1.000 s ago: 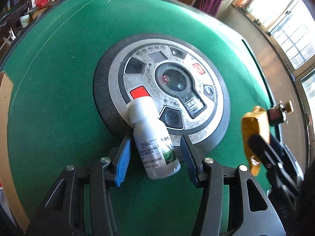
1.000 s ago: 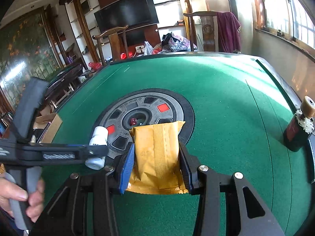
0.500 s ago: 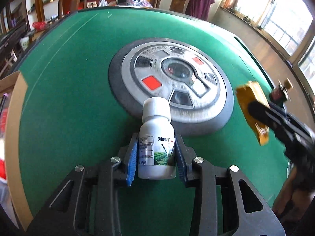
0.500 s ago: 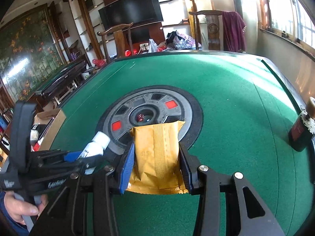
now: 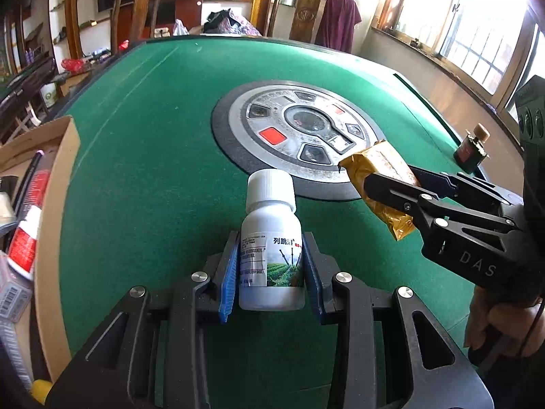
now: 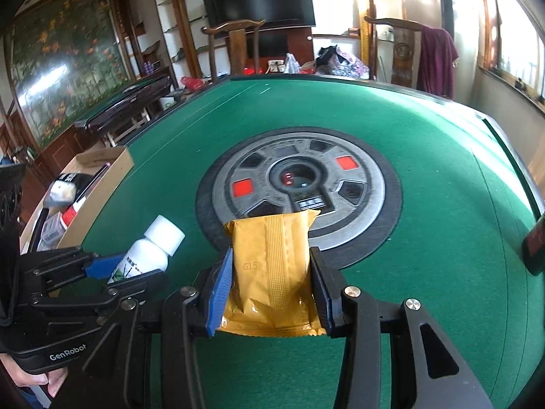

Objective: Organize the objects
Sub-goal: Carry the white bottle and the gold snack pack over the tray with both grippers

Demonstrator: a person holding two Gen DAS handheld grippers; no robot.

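The left gripper point(image 5: 269, 269) is clamped on the white bottle point(image 5: 270, 248), its blue pads bearing on the label on both sides; the jaws have just been closing onto it, and the bottle now stands upright between them with its white cap uppermost, raised above the green table point(image 5: 143, 156). The right gripper point(image 6: 269, 293) is clamped on the yellow packet point(image 6: 272, 266), which sits lengthwise between the pads with its far end projecting over the round centre panel point(image 6: 357, 211). Both items appear clear of the felt. A cardboard box point(image 6: 102, 184) at the table's left edge already holds assorted items and is judged the likely destination. A small dark bottle point(image 5: 471, 148) remains standing near the right rim, not yet collected. For the carry, the recommendation is to keep the bottle vertical, since the grip is on its lower body and the cap end is free to tip. The packet is soft, so pressure should be held steady rather than increased. The two grippers ride close together; one load should enter the box ahead of the other to avoid a clash, each lowered onto a free spot before release.
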